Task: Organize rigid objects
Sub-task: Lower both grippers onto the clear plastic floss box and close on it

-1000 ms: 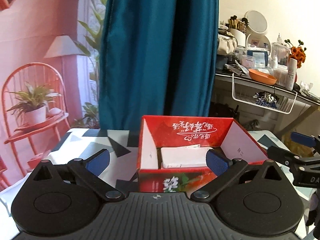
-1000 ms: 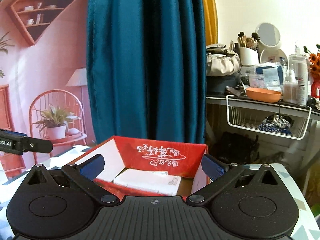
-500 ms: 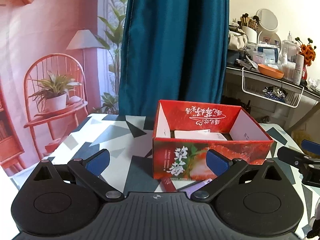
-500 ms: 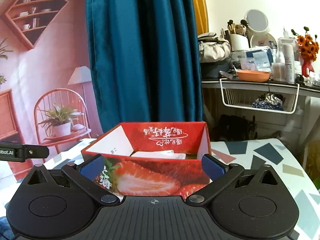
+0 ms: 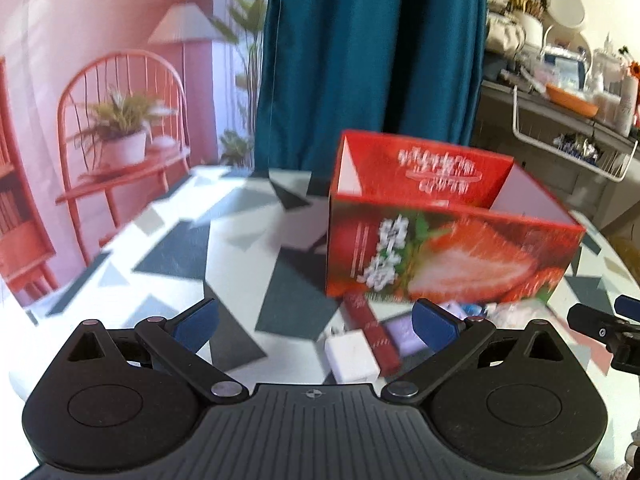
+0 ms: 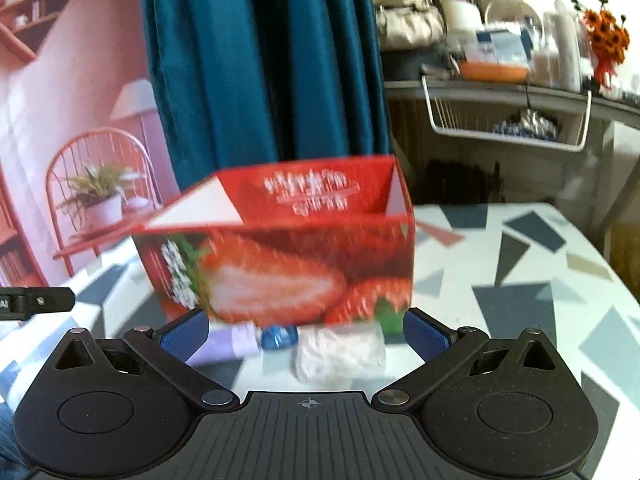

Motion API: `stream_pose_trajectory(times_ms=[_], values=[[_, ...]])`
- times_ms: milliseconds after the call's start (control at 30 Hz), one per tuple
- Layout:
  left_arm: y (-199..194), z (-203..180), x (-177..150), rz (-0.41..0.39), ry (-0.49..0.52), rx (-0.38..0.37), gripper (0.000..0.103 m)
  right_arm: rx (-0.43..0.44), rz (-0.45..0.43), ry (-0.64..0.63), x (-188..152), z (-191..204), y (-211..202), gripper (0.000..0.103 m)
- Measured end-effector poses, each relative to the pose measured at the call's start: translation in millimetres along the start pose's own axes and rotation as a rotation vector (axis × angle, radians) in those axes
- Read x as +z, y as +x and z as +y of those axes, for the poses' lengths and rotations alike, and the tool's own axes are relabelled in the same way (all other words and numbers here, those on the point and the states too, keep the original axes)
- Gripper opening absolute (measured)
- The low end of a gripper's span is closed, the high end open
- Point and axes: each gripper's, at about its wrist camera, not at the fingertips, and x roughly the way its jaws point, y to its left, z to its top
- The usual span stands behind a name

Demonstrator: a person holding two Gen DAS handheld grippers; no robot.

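Observation:
A red strawberry-print box (image 5: pixel 448 252) stands open-topped on the patterned table; it also shows in the right wrist view (image 6: pixel 280 264). In front of it lie a white block (image 5: pixel 351 354), a dark red stick (image 5: pixel 372 334) and a lilac item (image 5: pixel 404 332). The right wrist view shows the lilac item (image 6: pixel 230 342), a blue piece (image 6: pixel 278 336) and a white wrapped packet (image 6: pixel 340 352). My left gripper (image 5: pixel 314 322) is open and empty, above the white block. My right gripper (image 6: pixel 306 330) is open and empty, just short of the packet.
The table (image 5: pixel 168 256) has a grey and white triangle pattern. A teal curtain (image 5: pixel 368 48) hangs behind it. A cluttered shelf with a wire basket (image 6: pixel 508 120) stands at the right. A pink mural wall with a painted chair (image 5: pixel 120 120) is at the left.
Both grippers have pulled back and dropped lower from over the box. The box's front face and the small items in front of it have come into view. Both stay open.

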Motion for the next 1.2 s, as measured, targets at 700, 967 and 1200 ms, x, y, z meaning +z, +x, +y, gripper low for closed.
stream_pose_trajectory(times_ms=[700,967,1200], values=[[40,-6,-21,0.138,0.023,-0.037,0.103,0.004,0.072,-0.115,-30,-5,49,0.095],[42,-14,-20,0.131,0.051,-0.053,0.102,-0.025,0.03,-0.157,-27,-19,75,0.095],[53,-22,-12,0.154,0.035,-0.104,0.089,0.019,0.051,-0.138,-29,-37,79,0.089]])
